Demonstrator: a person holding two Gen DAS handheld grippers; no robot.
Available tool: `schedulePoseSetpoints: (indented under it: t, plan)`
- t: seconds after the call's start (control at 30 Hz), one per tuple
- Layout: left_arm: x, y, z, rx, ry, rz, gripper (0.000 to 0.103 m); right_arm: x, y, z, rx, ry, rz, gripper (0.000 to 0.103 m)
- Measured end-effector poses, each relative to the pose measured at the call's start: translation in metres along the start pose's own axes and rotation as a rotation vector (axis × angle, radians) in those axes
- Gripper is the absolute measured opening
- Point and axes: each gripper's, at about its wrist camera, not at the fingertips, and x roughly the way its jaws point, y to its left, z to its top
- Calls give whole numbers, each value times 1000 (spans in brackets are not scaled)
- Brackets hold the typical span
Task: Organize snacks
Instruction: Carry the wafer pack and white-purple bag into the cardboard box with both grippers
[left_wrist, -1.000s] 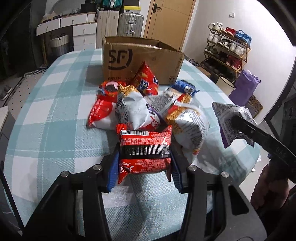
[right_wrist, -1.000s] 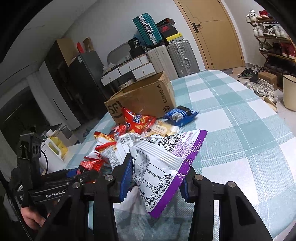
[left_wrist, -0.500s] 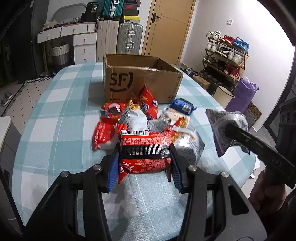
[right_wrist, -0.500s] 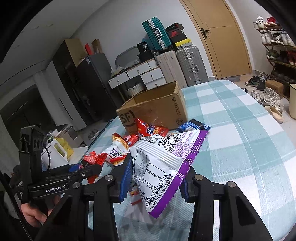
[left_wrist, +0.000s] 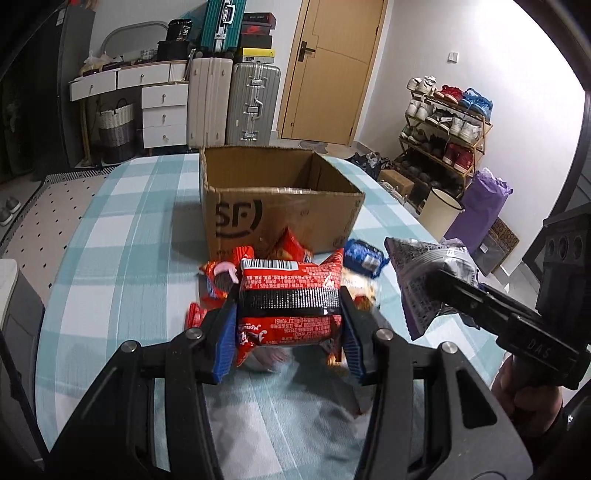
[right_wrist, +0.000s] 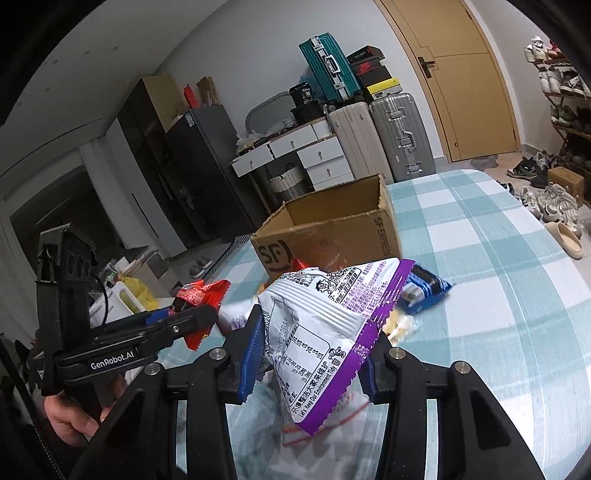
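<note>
1. The left gripper is clenched on a red snack packet, its blue-padded jaws pressing the packet's two short sides; the packet's barcode end points away from the camera.
2. The red snack packet hangs clear of the tabletop, above the near edge of the snack pile.
3. The right gripper is clenched on a white-and-purple snack bag, which stands tilted between the jaws with its purple-edged seam running down to the right.
4. In the left wrist view the same right gripper shows from the side, at the right, with the bag raised above the tabletop and a hand on its handle.
5. In the right wrist view the left gripper shows at the left with the red packet's crimped end sticking out past it.
6. A cardboard box stands open on the tabletop just behind the pile, printed with "SF"; what I can see of its inside is bare cardboard.
7. A blue snack packet lies flat on the checked cloth to the right of the pile, close to the box's corner.
8. Other packets in the pile are blurred and partly hidden behind the held ones.
</note>
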Motion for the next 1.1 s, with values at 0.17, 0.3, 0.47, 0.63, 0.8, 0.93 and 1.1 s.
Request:
schedulePoseSetpoints:
  t: [0.17, 0.3, 0.47, 0.63, 0.8, 0.93, 1.1]
  plan:
    - [8, 0, 20, 1, 0, -9, 45, 10, -2, 16, 0, -1, 9, 44]
    - [16, 0, 35, -1, -3, -11, 45, 17, -1, 28, -2, -3, 20, 44]
    - [24, 1, 55, 2, -12, -10, 45, 29, -3, 42, -3, 4, 34, 44]
    - [35, 4, 78, 6, -18, -4, 45, 43, -6, 58, -2, 14, 51, 44]
    - [48, 7, 100, 13, -17, 5, 45, 54, -10, 76, -14, 20, 61, 44]
    - [62, 7, 117, 21, -10, 10, 45, 65, -9, 92, -30, 25, 73, 44]
    - [80, 11, 138, 32, -2, 18, 45, 83, -13, 111, -37, 41, 78, 44]
